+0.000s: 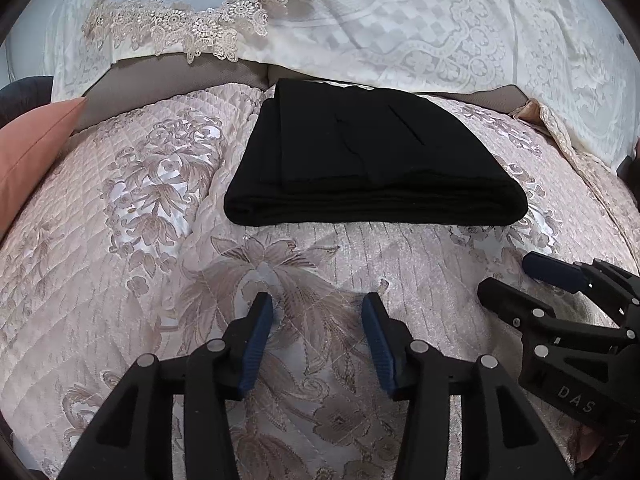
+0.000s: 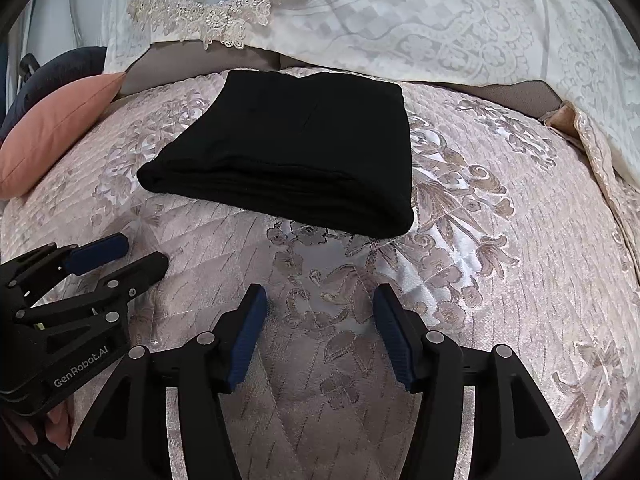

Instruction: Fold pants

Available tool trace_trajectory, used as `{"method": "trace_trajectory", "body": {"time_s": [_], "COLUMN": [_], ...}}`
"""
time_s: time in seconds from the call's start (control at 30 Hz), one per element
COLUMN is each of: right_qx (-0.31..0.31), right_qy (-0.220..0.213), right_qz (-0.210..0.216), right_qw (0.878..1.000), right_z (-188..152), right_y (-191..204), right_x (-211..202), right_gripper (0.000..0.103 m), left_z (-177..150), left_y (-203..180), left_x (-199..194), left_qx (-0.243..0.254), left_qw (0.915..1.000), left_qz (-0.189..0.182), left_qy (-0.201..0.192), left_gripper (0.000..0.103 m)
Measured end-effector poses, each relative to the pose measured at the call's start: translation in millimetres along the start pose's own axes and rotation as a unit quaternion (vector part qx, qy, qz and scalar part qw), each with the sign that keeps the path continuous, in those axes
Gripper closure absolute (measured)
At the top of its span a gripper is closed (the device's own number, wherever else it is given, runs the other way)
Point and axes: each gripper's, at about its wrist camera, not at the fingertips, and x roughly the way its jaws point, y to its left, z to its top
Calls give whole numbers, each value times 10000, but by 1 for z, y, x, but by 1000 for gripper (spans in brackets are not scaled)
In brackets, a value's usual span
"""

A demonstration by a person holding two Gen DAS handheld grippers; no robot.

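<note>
**A:** Going left to right in the left wrist view: salmon-pink cushion (image 1: 34, 148) at the far left edge, then the quilted floral bedspread (image 1: 168, 240) filling most of the frame, then the black pants (image 1: 372, 164) just above centre, folded into a tidy stacked rectangle lying flat on the bedspread. Looks basically done to me, layers lined up, nothing trailing out.

**B:** Agreed, I'd call the folding finished or one tidy-up away. Maybe a final pat-down at most. What about the tools?

**A:** Left tool (image 1: 318, 340) at the bottom centre, jaws parted about halfway, nothing between them, just bedspread showing through. Right tool (image 1: 520, 280) pokes in from the lower right, also parted and empty. Both sit short of the pants, not touching.

**B:** Same story in the right wrist view: cushion upper left, left tool coming in from the left edge, pants upper centre, right tool (image 2: 320, 332) at the bottom, half open and holding nothing.

**A:** Anything in the way?

**B:** Not really. White lace-trimmed cover (image 1: 400, 20) runs across the top behind the pants, cushion's well off to the side. Clear path.
</note>
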Motion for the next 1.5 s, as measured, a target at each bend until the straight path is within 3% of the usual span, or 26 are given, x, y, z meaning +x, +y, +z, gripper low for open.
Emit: {"method": "trace_trajectory", "body": {"time_s": [1.5], "right_qx": [-7], "right_qy": [-21], "right_qz": [-17], "right_qw": [10000], "right_z": [-1], "right_y": [1], "right_x": [0], "right_gripper": [46], "left_z": [-1], "left_y": [-3], "left_x": [0], "left_qx": [-13], "left_qw": [10000], "left_qz": [-17], "left_qy": [14], "left_gripper": [47]}}
